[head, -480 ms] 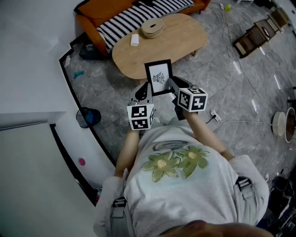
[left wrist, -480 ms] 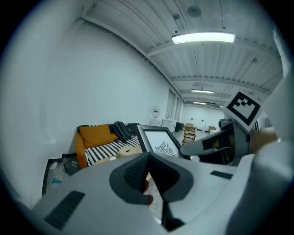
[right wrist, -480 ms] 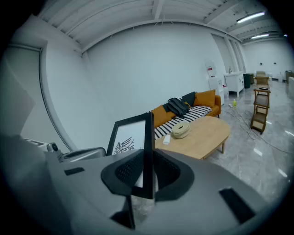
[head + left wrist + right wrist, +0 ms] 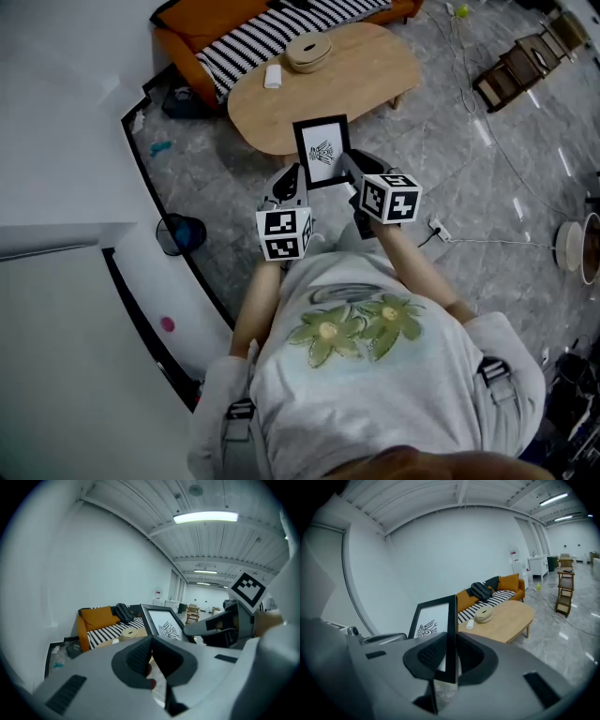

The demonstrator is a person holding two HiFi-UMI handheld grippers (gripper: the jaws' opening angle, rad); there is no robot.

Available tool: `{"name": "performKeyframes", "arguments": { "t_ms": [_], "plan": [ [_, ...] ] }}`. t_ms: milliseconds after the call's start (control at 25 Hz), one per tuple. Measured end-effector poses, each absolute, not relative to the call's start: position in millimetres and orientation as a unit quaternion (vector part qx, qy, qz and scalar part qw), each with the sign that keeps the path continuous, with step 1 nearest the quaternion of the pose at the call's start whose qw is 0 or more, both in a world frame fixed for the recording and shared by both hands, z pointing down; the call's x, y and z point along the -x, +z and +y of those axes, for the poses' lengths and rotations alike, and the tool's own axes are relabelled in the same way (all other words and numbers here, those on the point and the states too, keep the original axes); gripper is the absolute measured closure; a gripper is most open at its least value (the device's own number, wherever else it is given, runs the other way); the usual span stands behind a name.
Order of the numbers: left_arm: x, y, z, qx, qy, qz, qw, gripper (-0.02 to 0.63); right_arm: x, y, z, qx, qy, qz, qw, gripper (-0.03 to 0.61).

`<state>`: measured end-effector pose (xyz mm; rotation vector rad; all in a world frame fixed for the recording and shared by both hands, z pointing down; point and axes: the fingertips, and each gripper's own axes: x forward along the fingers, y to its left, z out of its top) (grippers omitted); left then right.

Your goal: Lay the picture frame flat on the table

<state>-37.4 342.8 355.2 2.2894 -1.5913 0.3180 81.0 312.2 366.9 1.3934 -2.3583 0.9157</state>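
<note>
A black picture frame [image 4: 322, 153] with a white mat and a dark drawing is held upright in the air over the floor, just short of the near edge of the oval wooden table [image 4: 375, 70]. My left gripper [image 4: 292, 185] is shut on the frame's left edge, and my right gripper [image 4: 351, 172] is shut on its right edge. In the left gripper view the frame [image 4: 164, 623] rises beyond the closed jaws of the left gripper [image 4: 151, 657]. In the right gripper view the frame's edge [image 4: 451, 620] runs between the pads of the right gripper [image 4: 451, 654].
On the table lie a round woven disc [image 4: 308, 54] and a small white object [image 4: 273, 77]. An orange sofa with a striped blanket [image 4: 253, 37] stands behind it. A blue item [image 4: 180, 234], a cable with plug [image 4: 436, 230] and wooden furniture [image 4: 516, 66] are on the floor.
Almost nothing differs: both grippers keep the same hold on the frame, and the whole view has shifted only slightly.
</note>
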Motion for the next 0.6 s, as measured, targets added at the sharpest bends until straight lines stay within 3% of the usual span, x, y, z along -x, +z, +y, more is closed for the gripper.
{"name": "performKeyframes", "arguments": {
  "t_ms": [600],
  "plan": [
    [42, 381, 314, -0.802, 0.134, -0.553, 0.182, 0.598, -82, 392, 278, -0.486, 0.325, -0.801, 0.131, 0.506]
  ]
}}
